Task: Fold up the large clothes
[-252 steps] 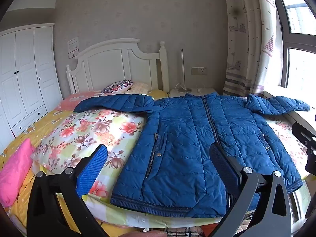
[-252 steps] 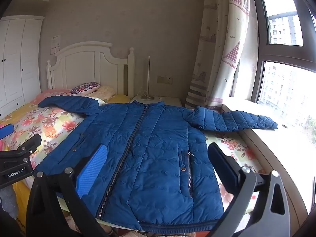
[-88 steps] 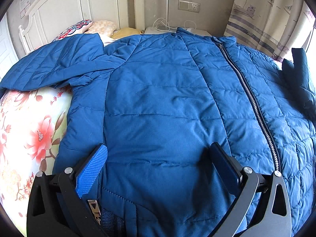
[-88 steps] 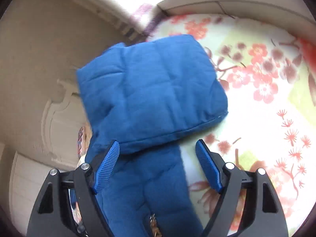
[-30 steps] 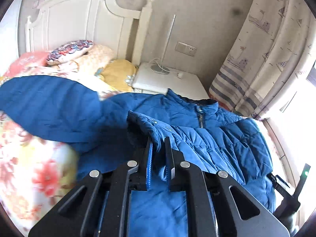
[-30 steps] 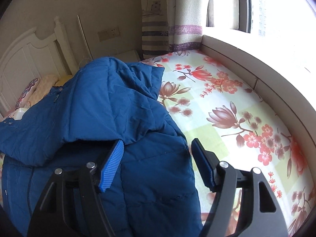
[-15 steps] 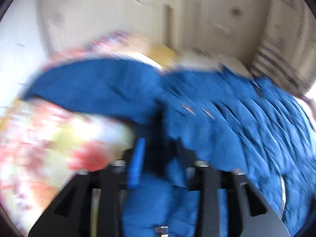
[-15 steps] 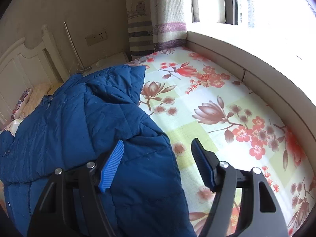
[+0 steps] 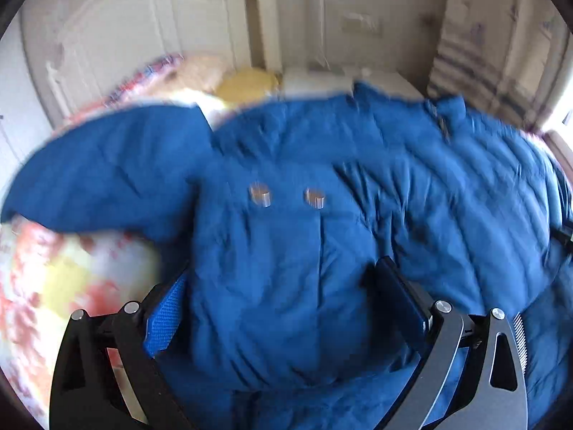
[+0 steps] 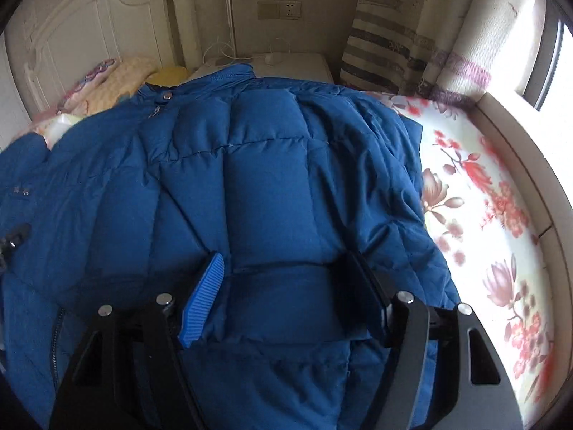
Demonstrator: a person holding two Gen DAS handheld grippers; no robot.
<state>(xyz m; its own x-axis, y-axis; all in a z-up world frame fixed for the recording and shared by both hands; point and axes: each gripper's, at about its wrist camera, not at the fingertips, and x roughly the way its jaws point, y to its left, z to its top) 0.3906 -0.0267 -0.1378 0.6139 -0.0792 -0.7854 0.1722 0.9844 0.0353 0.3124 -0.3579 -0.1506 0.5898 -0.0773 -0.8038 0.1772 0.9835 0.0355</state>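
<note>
Across a bed (image 10: pixel 476 193) covered with a flowered sheet, a large blue quilted jacket (image 10: pixel 265 193) was spread, its collar toward twelve o'clock, where a white headboard (image 10: pixel 82 25) stood against the wall. Seen from the right wrist camera, a quilted panel of the jacket was folded inward over the body, and bare sheet was left at three o'clock beside a pale window ledge (image 10: pixel 515 143). At eleven o'clock pillows (image 10: pixel 118 79) were piled, and at twelve o'clock a wall socket (image 10: pixel 279 9) and a striped curtain (image 10: pixel 390 50) were seen.

The right gripper (image 10: pixel 283 299) was held low at six o'clock over the folded panel. Its tongs were spread part way, with puffy fabric bulging between the blue-ribbed finger and the dark one; whether the pads actually pressed on the cloth could not be told from this angle.

From the left wrist camera the picture was blurred. The left gripper (image 9: pixel 283 304) was seen at six o'clock with its tongs opening wide, and a mound of jacket lay between the fingers (image 9: pixel 164 319) without being pinched. Two metal snaps (image 9: pixel 286 195) were visible near the centre of that view. One sleeve (image 9: pixel 104 175) was stretched out toward nine o'clock over the flowered sheet, and what seemed to be a yellow pillow (image 9: pixel 247 84) lay at twelve o'clock.
</note>
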